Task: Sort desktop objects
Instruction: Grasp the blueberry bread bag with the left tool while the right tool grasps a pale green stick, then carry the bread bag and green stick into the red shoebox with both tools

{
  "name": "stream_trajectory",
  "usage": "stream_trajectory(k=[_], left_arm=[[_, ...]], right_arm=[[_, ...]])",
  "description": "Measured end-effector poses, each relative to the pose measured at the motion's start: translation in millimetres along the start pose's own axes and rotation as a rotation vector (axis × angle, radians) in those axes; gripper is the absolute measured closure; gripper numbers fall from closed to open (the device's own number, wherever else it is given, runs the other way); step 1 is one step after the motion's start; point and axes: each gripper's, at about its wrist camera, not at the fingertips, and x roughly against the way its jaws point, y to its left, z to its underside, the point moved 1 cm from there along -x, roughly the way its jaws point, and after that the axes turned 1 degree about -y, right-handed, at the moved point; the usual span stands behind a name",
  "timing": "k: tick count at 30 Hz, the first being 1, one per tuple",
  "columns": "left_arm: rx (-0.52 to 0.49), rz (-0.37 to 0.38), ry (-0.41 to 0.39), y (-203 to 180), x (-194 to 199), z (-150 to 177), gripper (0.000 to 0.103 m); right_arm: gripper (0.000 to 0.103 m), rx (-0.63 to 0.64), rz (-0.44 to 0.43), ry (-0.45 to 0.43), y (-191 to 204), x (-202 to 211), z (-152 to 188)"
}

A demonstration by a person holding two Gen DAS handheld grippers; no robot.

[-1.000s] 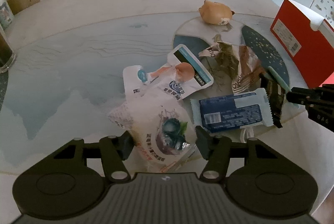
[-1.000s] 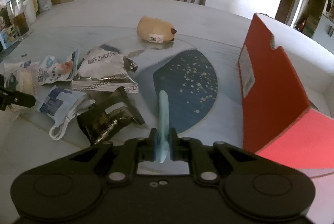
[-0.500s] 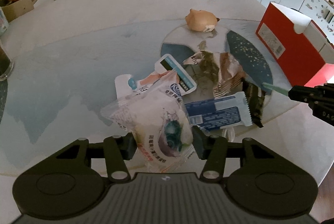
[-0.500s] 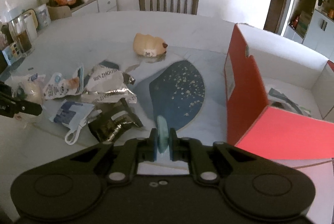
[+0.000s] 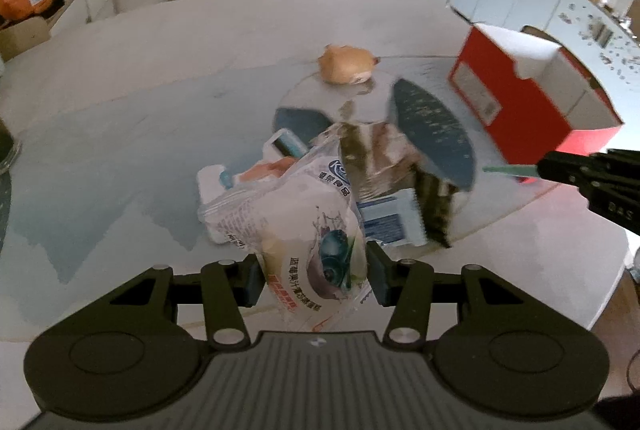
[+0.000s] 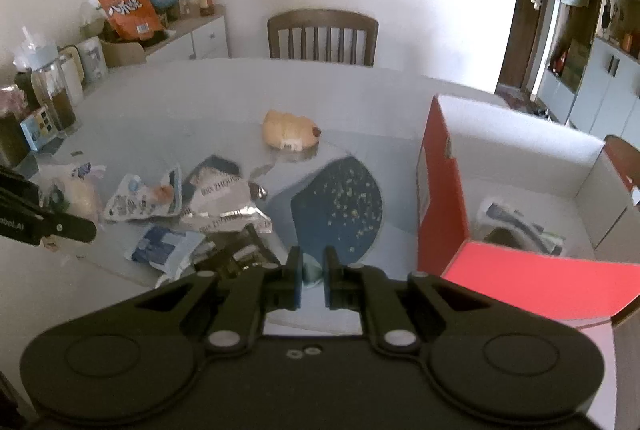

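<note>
Two claws are loaded, so I work across from my left. My left claw (image 5: 314, 276) is partly open, its pads pressing both sides of a clear blueberry pastry packet (image 5: 308, 230). I hold it at its lower end so the puffy body hangs forward, clear of the heap. That heap sits at twelve o'clock from the claw on the counter (image 5: 140, 101): a white snack pouch (image 5: 218, 181), a silver foil wrapper (image 5: 376, 157), a blue-labelled packet (image 5: 390, 222) and a dark packet (image 5: 434, 205). A tan plush toy (image 5: 346, 63) lies beyond, apart from the wrappers. My right claw (image 6: 312, 276) is pinched fully onto a thin teal stick (image 5: 510, 169), gripped at one end so the rest juts ahead. The red box (image 6: 442, 189), open-topped at two o'clock, already holds wrappers, so I judge both items belong there.
</note>
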Motion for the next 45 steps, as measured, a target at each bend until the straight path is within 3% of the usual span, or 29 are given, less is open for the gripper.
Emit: stream_trajectory(k=[10, 23, 31, 45], left_arm=[[-0.070, 0.061, 0.014, -32, 24, -10, 0.054], [-0.204, 0.107, -0.079, -86, 52, -46, 0.054], [-0.282, 0.137, -0.097, -121, 49, -68, 0.054], [-0.365, 0.197, -0.053, -190, 15, -102, 0.054]], right_arm=[[0.094, -0.028, 0.010, -0.068, -6, 36, -14], [0.094, -0.063, 0.056, -0.155, -26, 81, -28], [0.094, -0.064, 0.088, -0.189, -40, 98, -35], [0.094, -0.055, 0.125, -0.207, -91, 98, -43]])
